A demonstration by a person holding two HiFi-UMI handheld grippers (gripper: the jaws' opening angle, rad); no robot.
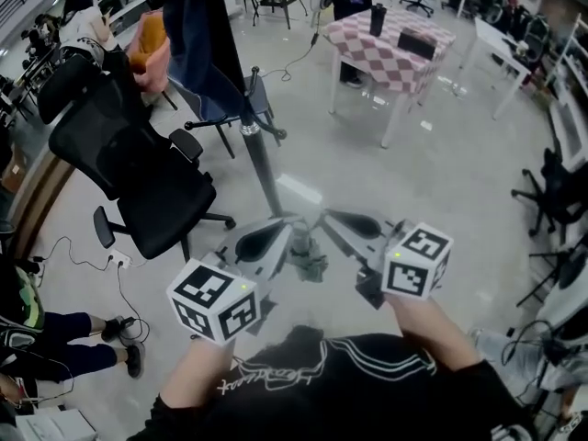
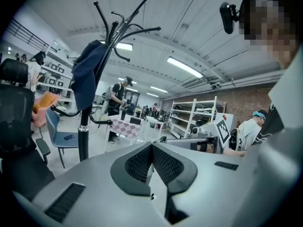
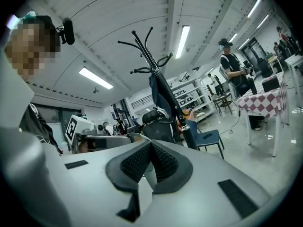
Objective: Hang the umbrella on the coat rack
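The black coat rack [image 1: 260, 159] stands on the floor just ahead of me. A dark blue folded bundle [image 1: 207, 35], which looks like the umbrella, hangs from its upper hooks. The left gripper view shows the rack [image 2: 84, 136] with that bundle [image 2: 90, 74] draped down its left side; the right gripper view shows the rack [image 3: 158, 74] too. My left gripper [image 1: 276, 237] and right gripper [image 1: 335, 219] are low in front of my body, tips angled toward each other near the rack's foot. Both are shut with nothing between the pads [image 2: 142, 162] [image 3: 161, 162].
A black office chair [image 1: 138, 173] stands left of the rack and a blue chair [image 2: 59, 134] behind it. A checkered table [image 1: 390, 39] is at the back right. A cable [image 1: 83, 260] runs along the floor at left. Other people stand about, one [image 3: 232, 65] near the table.
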